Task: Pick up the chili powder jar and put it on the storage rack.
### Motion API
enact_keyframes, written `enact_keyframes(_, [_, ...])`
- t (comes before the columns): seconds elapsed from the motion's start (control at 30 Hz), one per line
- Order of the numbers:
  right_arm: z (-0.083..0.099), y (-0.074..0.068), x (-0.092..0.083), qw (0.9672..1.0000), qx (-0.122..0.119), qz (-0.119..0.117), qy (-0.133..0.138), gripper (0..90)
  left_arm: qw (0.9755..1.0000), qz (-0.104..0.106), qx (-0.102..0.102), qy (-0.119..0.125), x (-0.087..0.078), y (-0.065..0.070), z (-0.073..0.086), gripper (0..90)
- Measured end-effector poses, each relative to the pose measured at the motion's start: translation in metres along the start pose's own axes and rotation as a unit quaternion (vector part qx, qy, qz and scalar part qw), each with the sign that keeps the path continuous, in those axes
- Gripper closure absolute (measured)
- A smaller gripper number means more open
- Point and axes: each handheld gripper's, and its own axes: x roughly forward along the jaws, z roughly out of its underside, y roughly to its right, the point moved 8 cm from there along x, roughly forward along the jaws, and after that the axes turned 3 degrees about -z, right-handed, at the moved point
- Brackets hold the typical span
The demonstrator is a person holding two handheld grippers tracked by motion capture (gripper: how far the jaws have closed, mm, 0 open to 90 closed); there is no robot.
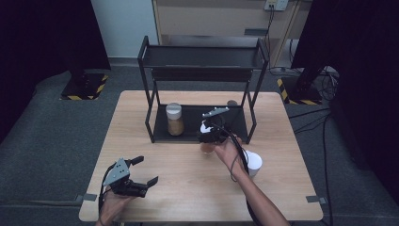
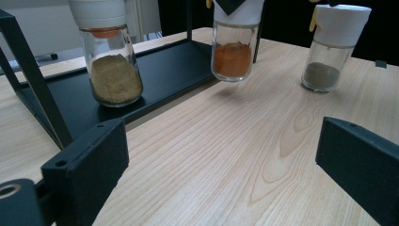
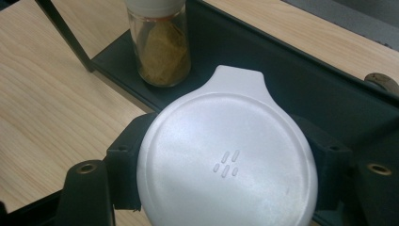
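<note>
— Dark curtains hang on both sides, and a pale wooden desk (image 1: 155,160) stands on grey floor with a black two-level rack (image 1: 202,70) on its far half. What is the right hand-held gripper (image 1: 210,135) doing?

— It pinches a jar of orange spice (image 2: 233,44) by its white lid (image 3: 226,160), one black jaw on either side of the cap. In the left gripper view the jar hangs just clear of the wood, its shadow below it, right at the front edge of the rack's lower shelf.

— And the left hand-held gripper (image 1: 145,170)?

— It sits at the near left corner of the desk, jaws spread wide with bare wood between them, well apart from the jars.

— What else stands around?

— A jar of tan powder (image 1: 174,119) with a white cap stands upright on the lower shelf, to the left of the held jar. A third jar with grey powder (image 2: 329,47) stands on the desk to the right, beside the person's right forearm. A small dark round thing (image 3: 381,82) lies at the shelf's far edge; I cannot tell what it is.
</note>
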Motion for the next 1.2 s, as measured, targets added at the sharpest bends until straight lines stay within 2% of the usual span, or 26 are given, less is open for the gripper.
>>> enact_keyframes(0.3, [-0.021,0.000,0.001,0.9999,-0.009,-0.005,-0.001,31.7,1.0000,0.000,-0.001,0.000,0.000,0.000,0.000,2.0])
enact_keyframes(0.63, [-0.040,0.003,0.011,0.9999,-0.012,-0.001,0.002,31.7,1.0000,0.000,-0.002,0.002,0.000,-0.001,0.001,2.1])
enact_keyframes(0.8, [-0.048,0.007,0.019,1.0000,0.002,-0.003,0.008,31.7,1.0000,-0.001,-0.005,0.003,-0.001,-0.001,0.001,2.0])
enact_keyframes(0.9, [-0.053,0.008,0.025,1.0000,-0.002,0.004,0.007,31.7,1.0000,0.001,-0.005,0.002,0.000,-0.001,0.001,2.1])
enact_keyframes(1.2, [-0.062,0.015,0.044,0.9998,0.016,0.011,0.007,31.7,1.0000,0.002,-0.006,0.003,0.000,-0.002,0.002,2.1])
